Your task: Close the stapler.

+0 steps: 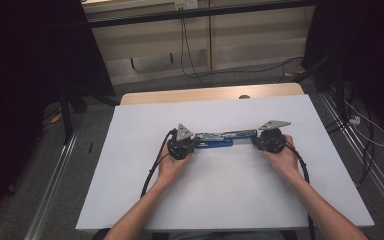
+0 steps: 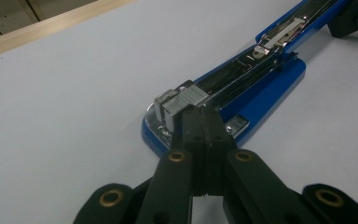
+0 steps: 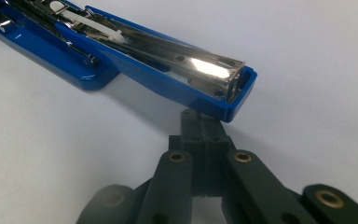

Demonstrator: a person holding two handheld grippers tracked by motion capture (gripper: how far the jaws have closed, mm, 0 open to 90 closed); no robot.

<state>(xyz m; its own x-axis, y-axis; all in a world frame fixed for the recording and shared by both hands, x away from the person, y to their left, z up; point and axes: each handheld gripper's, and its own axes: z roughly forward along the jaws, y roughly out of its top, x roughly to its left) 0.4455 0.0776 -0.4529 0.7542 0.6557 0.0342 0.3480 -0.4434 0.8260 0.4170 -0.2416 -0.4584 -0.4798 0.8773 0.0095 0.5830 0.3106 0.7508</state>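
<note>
The left gripper (image 2: 204,122) is clenched, its tips at a block of staples (image 2: 182,100) on the front of the opened blue stapler (image 1: 219,139); the right gripper (image 3: 204,122) is clenched too, tips under the flipped-open top's glossy end; the stapler lies mid-table on the smooth white table (image 1: 130,190), chrome rail exposed.

The blue stapler (image 1: 219,139) lies flat near the middle of the white table (image 1: 130,200), folded wide open so base and top arm stretch out in one long line from left to right. Its metal staple channel (image 2: 242,77) faces up, shiny and exposed. At the left end sits a block of staples (image 2: 182,99), apparently at the mouth of the channel. The far right end is the blue cap, tipped slightly off the surface.
</note>
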